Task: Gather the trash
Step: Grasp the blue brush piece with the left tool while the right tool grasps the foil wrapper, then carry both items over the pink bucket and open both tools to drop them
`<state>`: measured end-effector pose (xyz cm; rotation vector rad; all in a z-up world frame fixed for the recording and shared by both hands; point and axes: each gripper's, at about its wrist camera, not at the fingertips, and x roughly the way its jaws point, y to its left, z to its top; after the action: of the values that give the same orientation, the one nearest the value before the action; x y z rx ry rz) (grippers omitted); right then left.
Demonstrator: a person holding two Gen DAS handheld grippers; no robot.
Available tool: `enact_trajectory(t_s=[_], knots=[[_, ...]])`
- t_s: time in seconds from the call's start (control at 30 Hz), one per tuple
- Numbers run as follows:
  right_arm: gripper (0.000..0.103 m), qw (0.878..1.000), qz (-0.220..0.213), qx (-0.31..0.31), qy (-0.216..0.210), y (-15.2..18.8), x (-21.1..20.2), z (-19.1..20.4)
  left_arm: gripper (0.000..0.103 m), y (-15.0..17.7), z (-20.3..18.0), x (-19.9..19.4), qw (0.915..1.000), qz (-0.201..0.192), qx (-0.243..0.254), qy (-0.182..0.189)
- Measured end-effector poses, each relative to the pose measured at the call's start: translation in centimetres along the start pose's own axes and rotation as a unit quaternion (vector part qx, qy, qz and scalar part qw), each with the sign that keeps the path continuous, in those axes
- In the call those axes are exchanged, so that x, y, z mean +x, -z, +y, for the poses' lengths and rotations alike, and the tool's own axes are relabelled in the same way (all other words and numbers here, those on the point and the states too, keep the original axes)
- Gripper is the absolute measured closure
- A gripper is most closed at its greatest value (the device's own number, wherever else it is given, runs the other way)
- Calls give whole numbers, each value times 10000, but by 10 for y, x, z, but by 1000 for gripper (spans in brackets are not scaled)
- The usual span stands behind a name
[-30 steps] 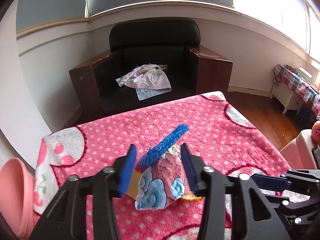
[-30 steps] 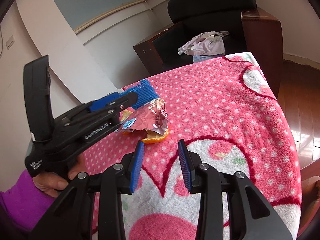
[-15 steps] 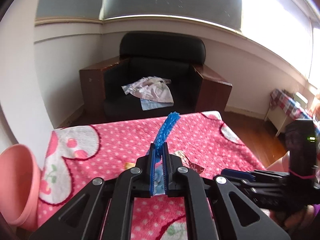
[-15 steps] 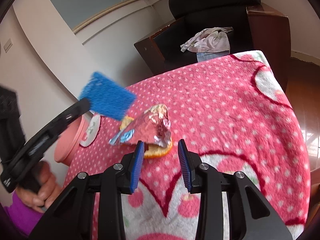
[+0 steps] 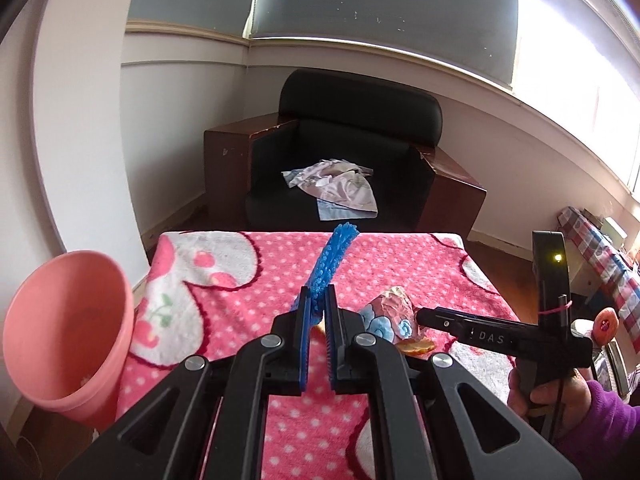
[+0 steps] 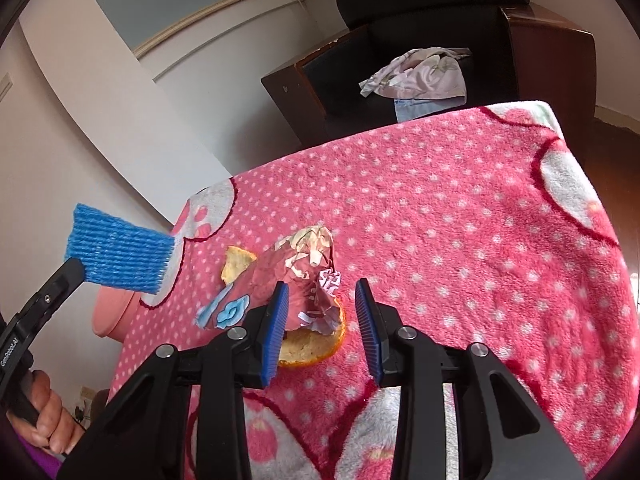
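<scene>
My left gripper (image 5: 317,300) is shut on a blue foam net (image 5: 331,261) and holds it up in the air above the table's left side; the net also shows in the right wrist view (image 6: 120,249). A crumpled pink foil wrapper (image 6: 298,280) lies on the pink dotted blanket (image 6: 460,216), over orange peel pieces (image 6: 308,346). My right gripper (image 6: 322,306) is open just above the wrapper and peel. The wrapper also shows in the left wrist view (image 5: 390,314). A pink trash bin (image 5: 66,332) stands at the table's left edge.
A black armchair (image 5: 352,152) with crumpled clothes (image 5: 340,184) stands behind the table. A small table with a checked cloth (image 5: 600,256) is at the far right. Wooden floor lies to the right of the table.
My left gripper closed on the blue net, lifted it off the wrapper and carried it left toward the bin. My right gripper moved forward over the wrapper.
</scene>
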<state>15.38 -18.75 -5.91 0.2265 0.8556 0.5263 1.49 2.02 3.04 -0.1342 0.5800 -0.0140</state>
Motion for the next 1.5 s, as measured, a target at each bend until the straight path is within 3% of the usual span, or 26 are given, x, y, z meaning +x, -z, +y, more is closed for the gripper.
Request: enact_trajectory(t_s=[0.13,0.23,0.8,1.1,1.5], knots=[[96,10000,66,8,-48,0,4,-1,97,2,4,-4,10000,-25,-61,-28],[100,9999,34,0,-139,1,1,-1,97,4,4,-6,10000,-22,-84,-40],[100,9949,-694,-395,-619,-1,-59,38,97,7,11,-31,9991,-290,-116,-299],[100,9913,-752,-667,-847,-5,-66,77,97,10,29,-51,9974,-461,-314,-466],[100,9847,-580,-1144,-1183,-6,-43,150,97,17,76,-81,9905,-719,-722,-922]])
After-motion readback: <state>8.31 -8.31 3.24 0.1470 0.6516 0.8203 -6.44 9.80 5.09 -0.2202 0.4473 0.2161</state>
